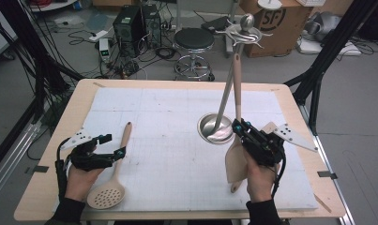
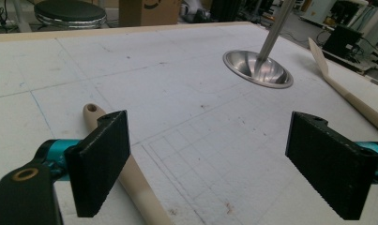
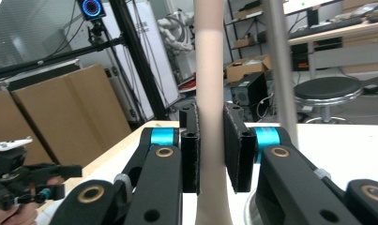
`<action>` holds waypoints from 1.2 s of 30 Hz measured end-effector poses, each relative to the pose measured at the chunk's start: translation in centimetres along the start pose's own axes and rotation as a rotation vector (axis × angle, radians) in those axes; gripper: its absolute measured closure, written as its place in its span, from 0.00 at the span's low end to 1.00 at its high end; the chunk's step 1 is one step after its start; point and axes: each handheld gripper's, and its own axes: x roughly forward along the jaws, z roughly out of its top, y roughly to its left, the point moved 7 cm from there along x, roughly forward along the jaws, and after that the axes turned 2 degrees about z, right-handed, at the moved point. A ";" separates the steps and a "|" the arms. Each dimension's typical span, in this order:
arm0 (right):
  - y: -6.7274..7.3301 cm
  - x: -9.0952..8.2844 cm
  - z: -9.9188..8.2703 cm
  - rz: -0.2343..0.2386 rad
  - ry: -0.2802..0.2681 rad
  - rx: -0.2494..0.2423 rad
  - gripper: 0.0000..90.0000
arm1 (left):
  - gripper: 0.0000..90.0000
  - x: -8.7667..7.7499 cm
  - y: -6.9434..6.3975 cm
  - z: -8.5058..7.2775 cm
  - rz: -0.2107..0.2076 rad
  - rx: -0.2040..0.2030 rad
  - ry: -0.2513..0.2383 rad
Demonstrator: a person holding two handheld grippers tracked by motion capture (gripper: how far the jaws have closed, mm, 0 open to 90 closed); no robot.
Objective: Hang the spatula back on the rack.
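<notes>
- White gridded foam sheet covers a pale wooden table; grey floor with cables, a black stool and a cardboard box lie beyond.
- Left claw sits low over the sheet, jaws wide apart with nothing between the pads; in the left gripper view only bare foam shows in the gap.
- Slotted spoon lies flat just beside that claw; its handle passes under the left-hand pad, and its perforated head lies back beside the hand. The left gripper view cuts the handle off at the bottom edge.
- Right claw is clamped on the spatula, held upright; the pads press the handle from both sides.
- Spatula blade hangs below the right claw, partly hidden by the gripper and hand; the handle rises above it toward the stand's top.
- Stand, just ahead of the right claw, has a round steel base and a pole leaning up to a ball tip with hooks.
- Whether the handle end reaches a hook is hard to make out: the hooks overlap the box behind.
- Box bears a round logo reading "SF".
</notes>
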 end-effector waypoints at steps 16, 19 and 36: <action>-1.9 -2.1 0.7 -0.009 -0.072 0.051 0.87 | 0.16 0.2 0.0 -0.2 0.001 -0.003 0.010; -2.0 -2.5 0.9 0.000 -0.091 0.061 0.87 | 0.16 0.1 0.0 -0.2 0.002 -0.003 0.007; -1.6 -2.7 3.0 0.049 -0.113 0.063 0.87 | 0.16 0.2 -0.1 -0.1 0.000 0.000 0.008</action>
